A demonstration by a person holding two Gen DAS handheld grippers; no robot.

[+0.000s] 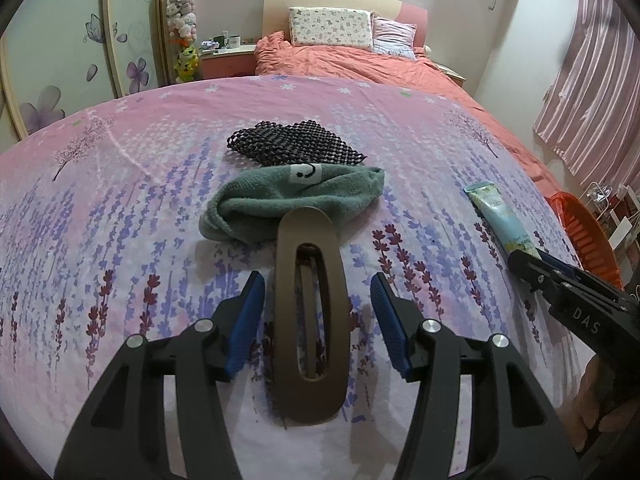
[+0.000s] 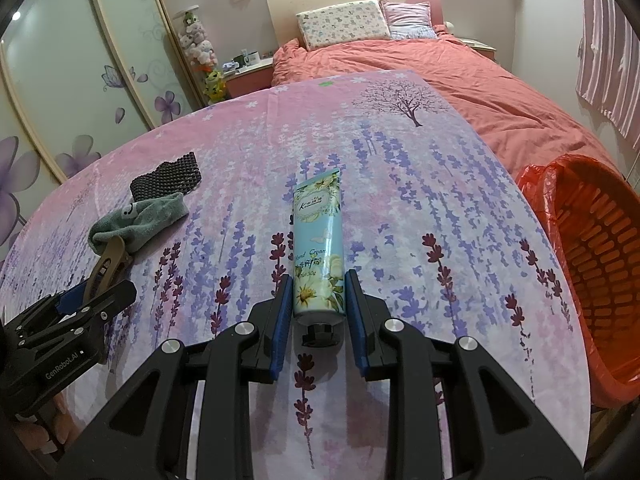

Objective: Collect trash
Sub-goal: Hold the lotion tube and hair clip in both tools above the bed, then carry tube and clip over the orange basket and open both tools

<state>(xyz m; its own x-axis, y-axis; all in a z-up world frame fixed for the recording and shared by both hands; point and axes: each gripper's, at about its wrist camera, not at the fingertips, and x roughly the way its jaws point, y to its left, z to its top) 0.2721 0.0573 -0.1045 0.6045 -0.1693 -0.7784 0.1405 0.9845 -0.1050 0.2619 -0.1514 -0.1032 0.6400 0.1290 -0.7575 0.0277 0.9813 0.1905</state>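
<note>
A brown oval hair clip lies on the lavender-print sheet between the blue pads of my left gripper, which is open with gaps on both sides. A light blue hand cream tube lies with its cap end between the pads of my right gripper; the pads stand close against its sides, and I cannot tell if they press it. The tube also shows in the left wrist view. An orange bin with a red liner stands at the bed's right edge.
A green sock lies just beyond the clip, with a black beaded mat behind it. A salmon quilt and pillows lie at the far end. A wardrobe stands at the left.
</note>
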